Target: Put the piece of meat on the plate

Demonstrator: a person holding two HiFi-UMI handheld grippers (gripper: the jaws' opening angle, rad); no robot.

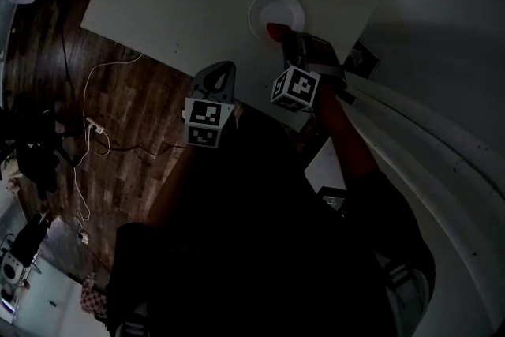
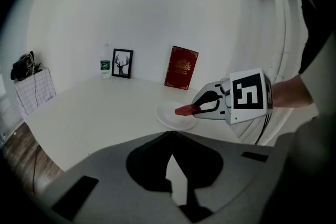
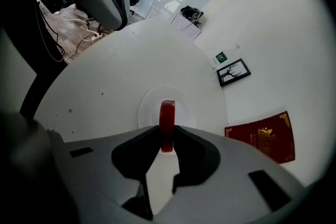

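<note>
Red, one piece of meat [image 3: 167, 115] is clamped between my right gripper's [image 3: 167, 132] jaws above one white plate [image 3: 148, 106] just ahead; my left gripper [image 2: 171, 137] is closed, empty.

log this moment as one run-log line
right gripper: shut on piece of meat | piece of meat: held over plate, not released | left gripper: shut, empty, over table

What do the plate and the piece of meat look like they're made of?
The plate looks like glazed ceramic or melamine: plain white, smooth, with a faint rim. The piece of meat is probably a plastic or rubber replica: uniform red, even thickness, a stiff, straight slab.
</note>
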